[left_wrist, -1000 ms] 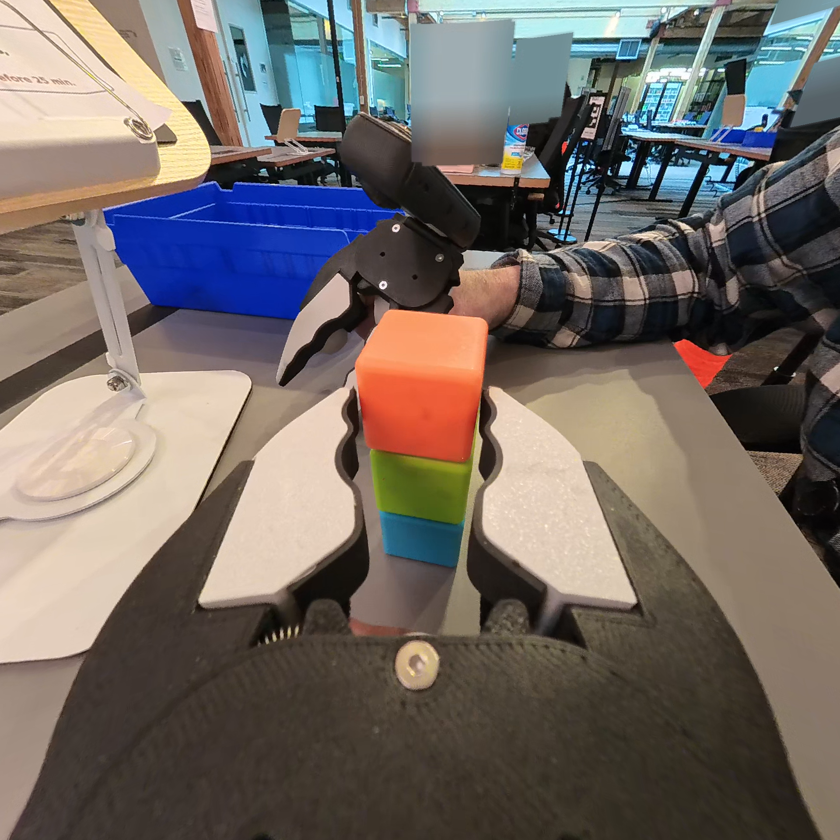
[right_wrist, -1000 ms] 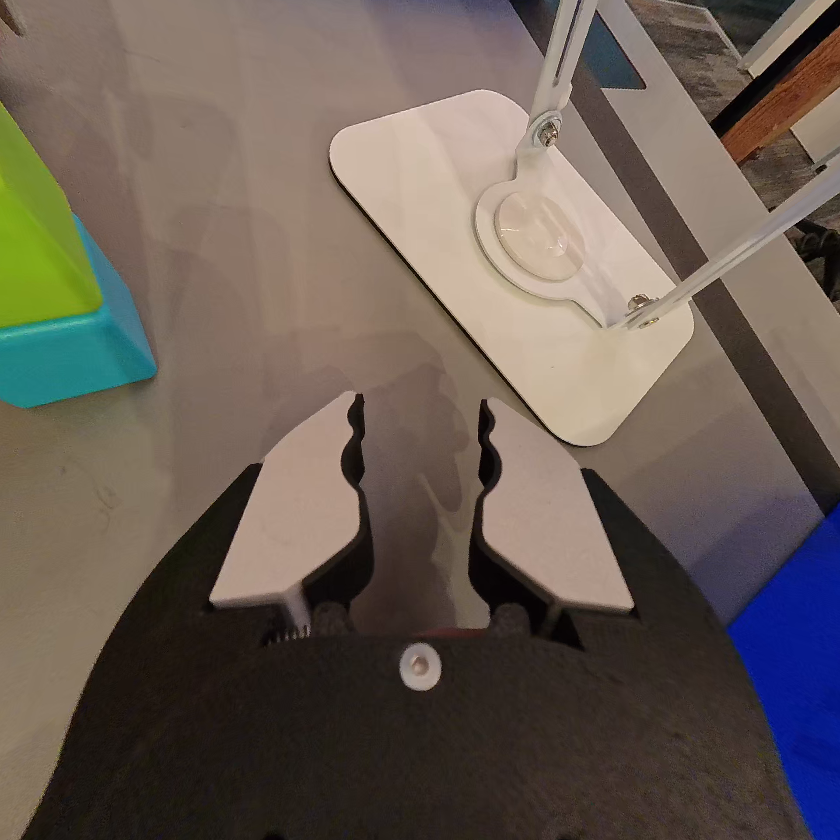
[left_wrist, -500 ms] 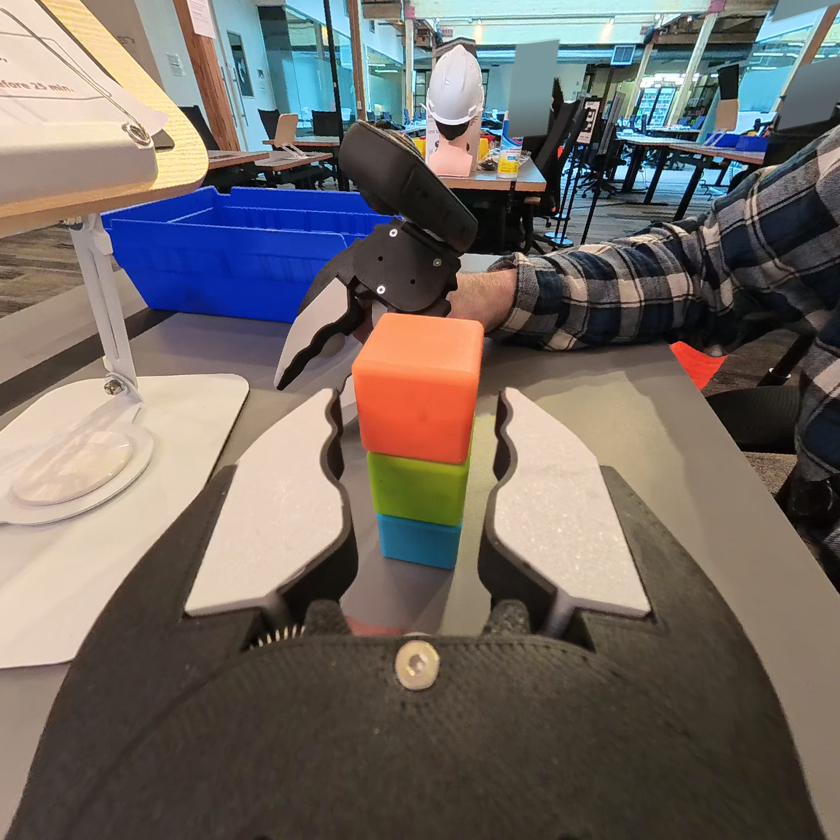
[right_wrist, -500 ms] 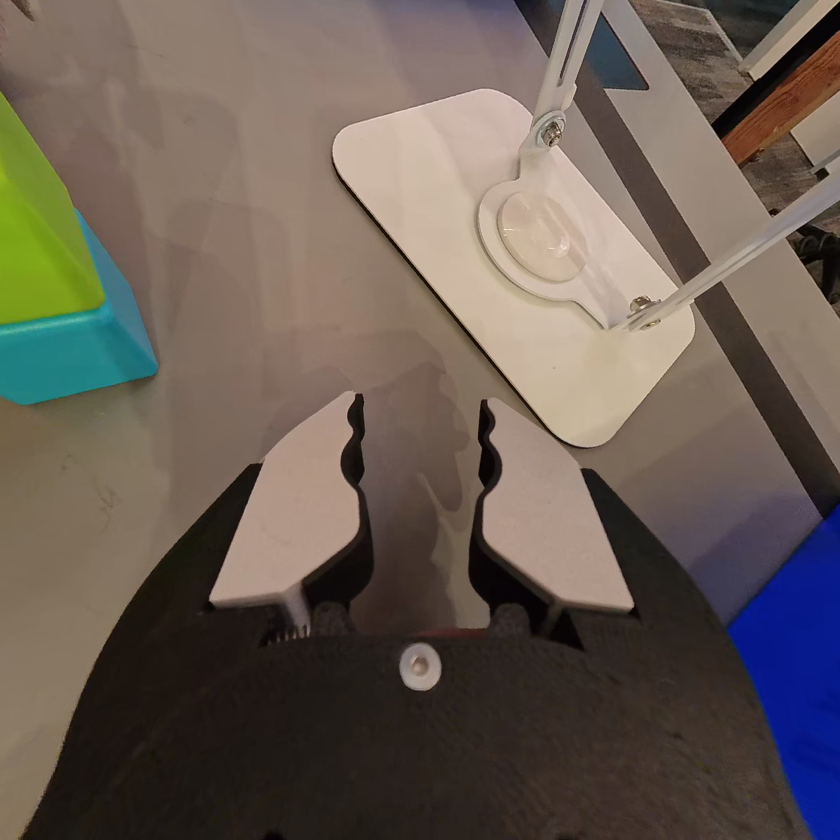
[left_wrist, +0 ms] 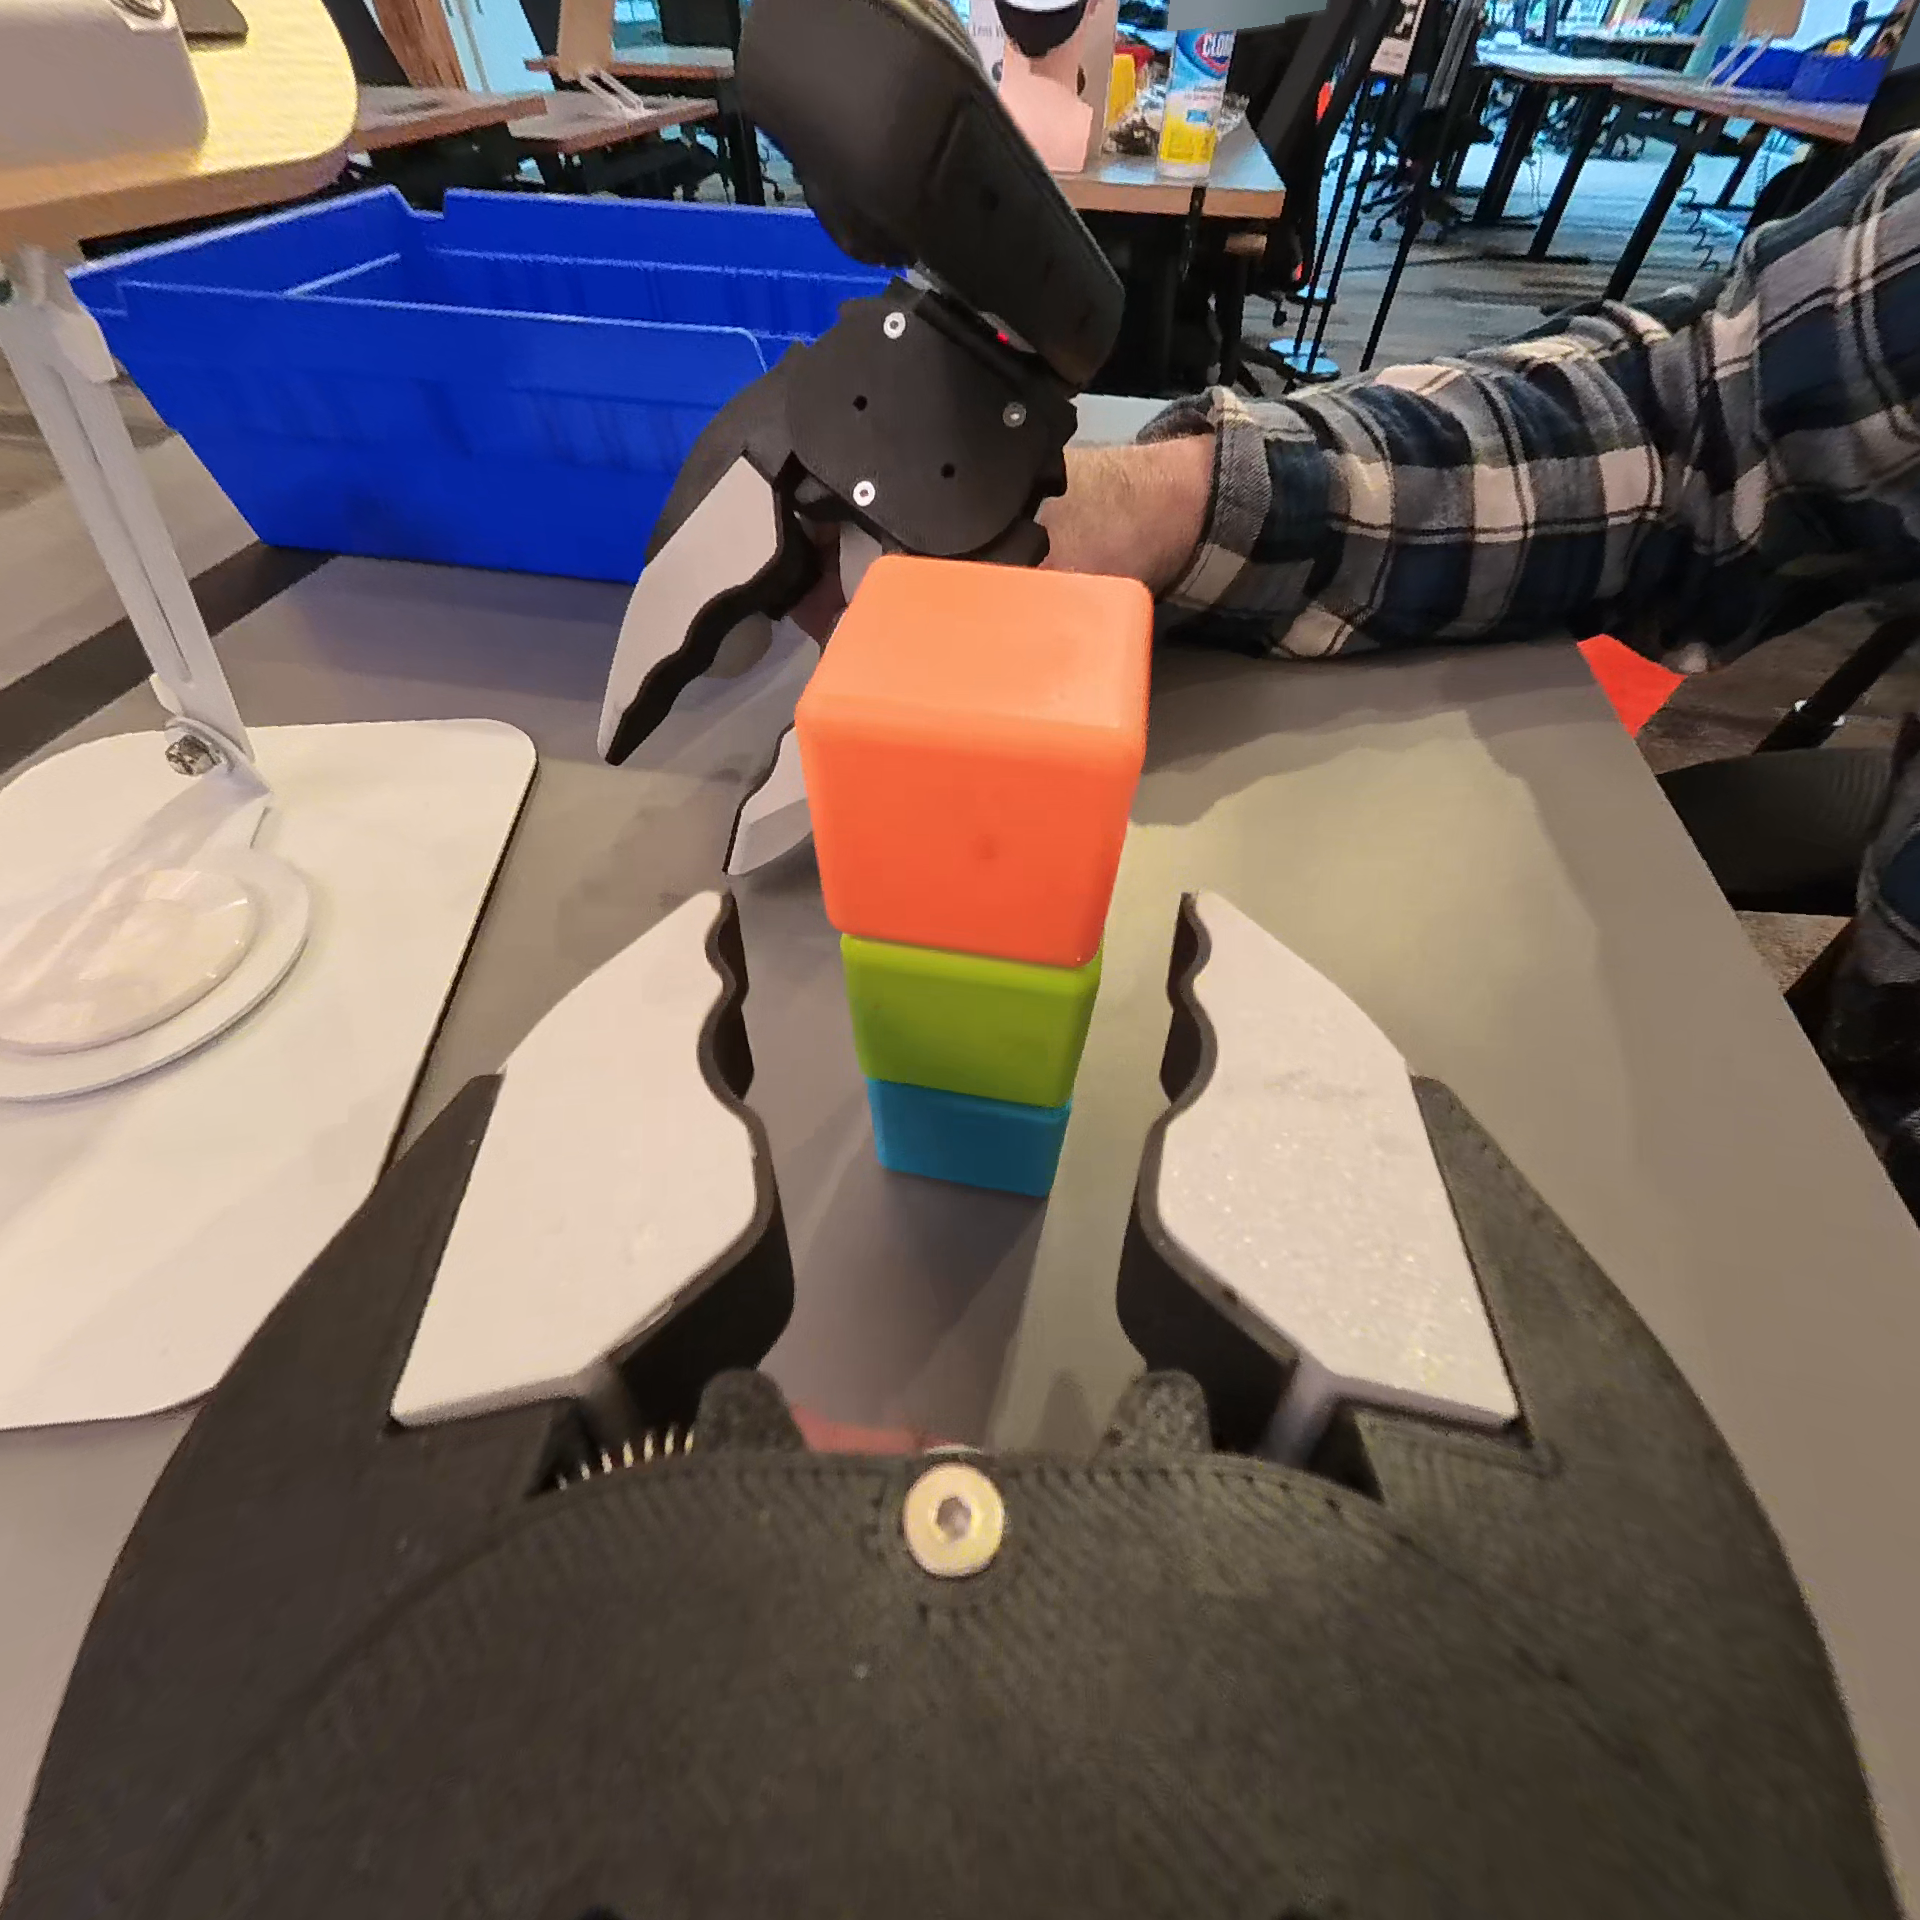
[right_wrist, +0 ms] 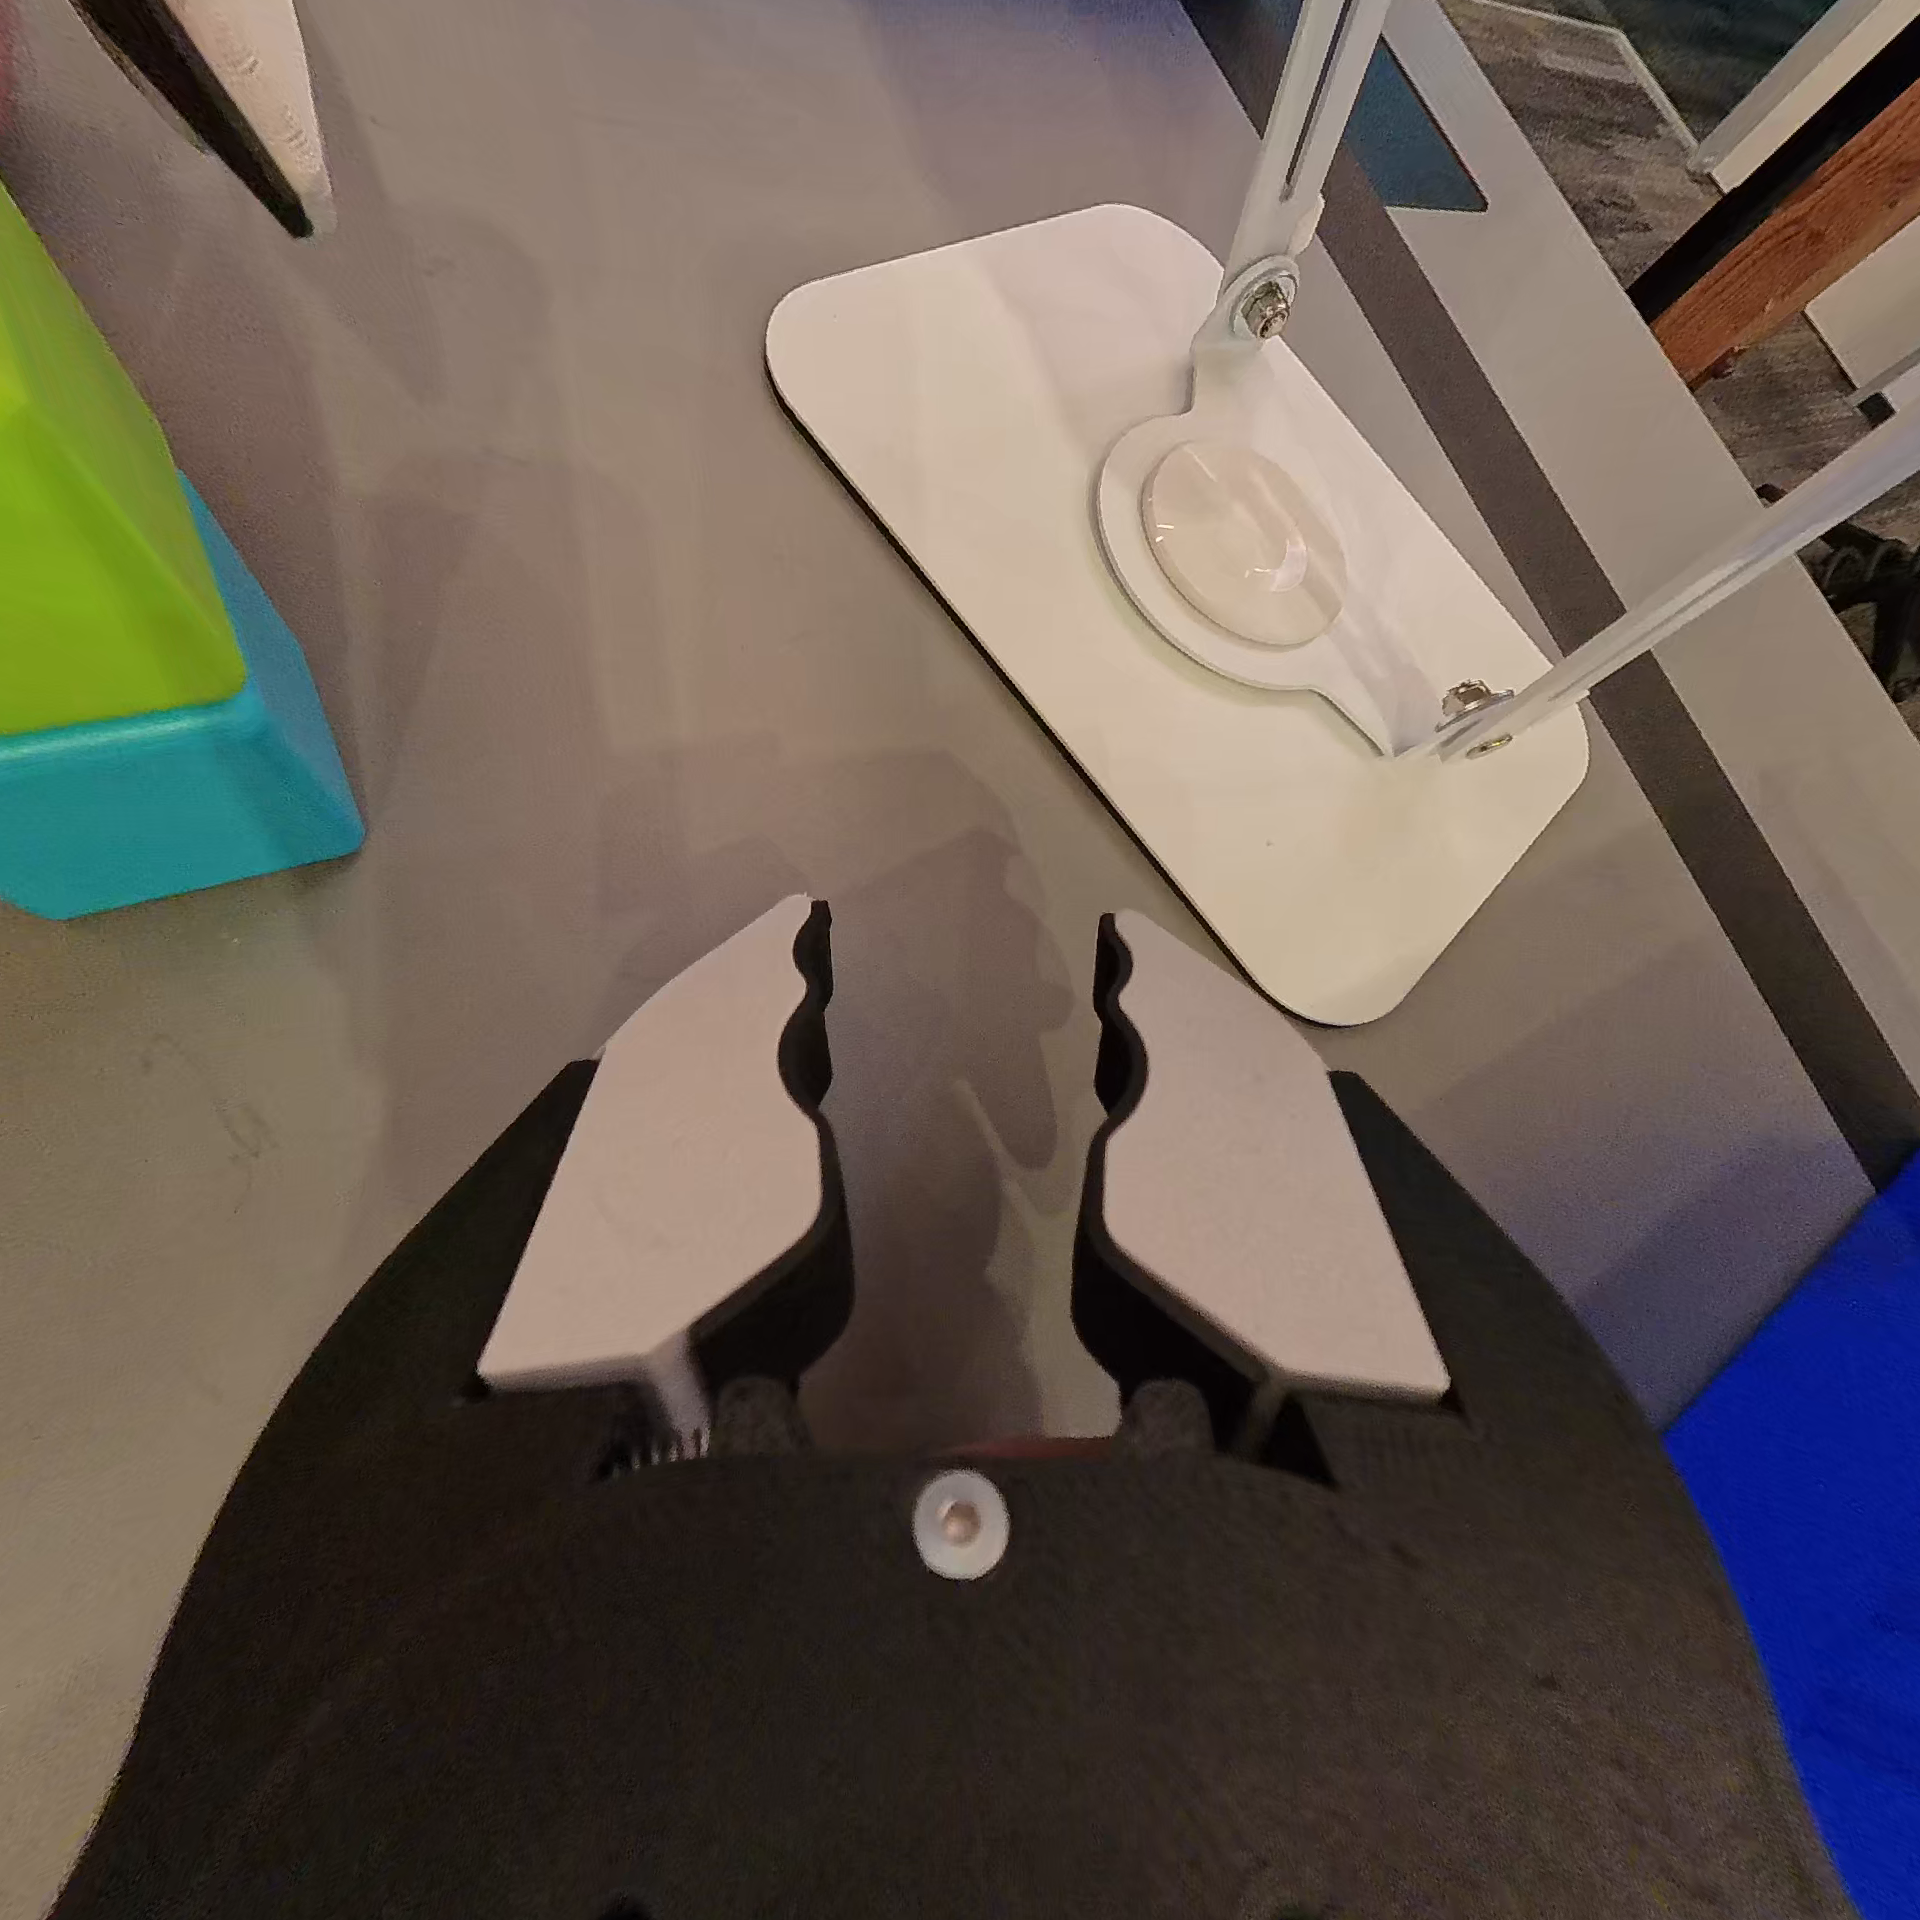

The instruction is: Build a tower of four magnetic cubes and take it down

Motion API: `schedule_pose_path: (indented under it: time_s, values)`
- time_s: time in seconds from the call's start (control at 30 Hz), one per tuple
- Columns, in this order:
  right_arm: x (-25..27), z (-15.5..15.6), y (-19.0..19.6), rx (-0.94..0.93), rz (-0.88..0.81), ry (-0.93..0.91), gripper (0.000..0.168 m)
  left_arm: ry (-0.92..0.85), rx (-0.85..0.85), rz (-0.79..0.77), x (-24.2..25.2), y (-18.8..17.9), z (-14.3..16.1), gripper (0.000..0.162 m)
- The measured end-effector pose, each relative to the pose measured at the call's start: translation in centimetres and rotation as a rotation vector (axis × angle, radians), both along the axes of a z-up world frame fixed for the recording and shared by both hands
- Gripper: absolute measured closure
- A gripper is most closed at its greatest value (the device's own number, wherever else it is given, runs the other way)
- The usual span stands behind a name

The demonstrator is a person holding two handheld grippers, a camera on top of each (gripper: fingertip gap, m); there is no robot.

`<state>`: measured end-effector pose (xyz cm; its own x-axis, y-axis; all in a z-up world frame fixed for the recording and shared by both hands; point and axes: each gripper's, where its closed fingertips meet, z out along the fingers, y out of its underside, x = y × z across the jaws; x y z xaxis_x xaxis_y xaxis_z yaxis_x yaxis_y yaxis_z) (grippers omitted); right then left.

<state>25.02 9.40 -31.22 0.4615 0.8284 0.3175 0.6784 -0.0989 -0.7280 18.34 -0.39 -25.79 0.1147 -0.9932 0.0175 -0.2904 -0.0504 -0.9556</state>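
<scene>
Both tool fingers [left_wrist: 613, 1153] wider than before

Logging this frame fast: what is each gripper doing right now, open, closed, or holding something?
Left gripper: open, empty, jaws apart on either side of the orange plastic cube, not touching it.
Right gripper: open, empty, over the grey table.

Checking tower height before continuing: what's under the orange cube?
Under the orange cube sits a green cube, then a blue cube on the grey table. That makes three; the faces where they meet are hidden.
</scene>
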Motion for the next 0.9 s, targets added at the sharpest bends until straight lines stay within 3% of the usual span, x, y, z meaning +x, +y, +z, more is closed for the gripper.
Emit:
schedule_pose_path:
  time_s: [0.4, 0.5, 0.7, 0.8, 0.9]
  values:
    - [-0.1, -0.1, 0.0, 0.005, 0.004, -0.006, 0.119, 0.112, -0.039, 0.016, 0.0, 0.4, -1.7, 0.098]
    - [-0.1, -0.1, 0.0, 0.006, 0.004, -0.007, 0.119, 0.111, -0.038, 0.005, 0.0, 0.3, -1.7, 0.113]
    - [-0.1, 0.1, -0.1, 0.005, 0.008, 0.002, 0.119, 0.114, -0.032, 0.003, 0.1, 0.2, -1.7, 0.114]
    - [-0.4, 0.9, -0.5, -0.021, 0.033, 0.058, 0.119, 0.115, -0.03, 0.005, 0.1, 0.2, -1.7, 0.114]
    - [-0.8, 4.2, -0.9, -0.008, 0.046, 0.15, 0.118, 0.115, -0.03, 0.006, 0.1, 0.2, -1.7, 0.114]
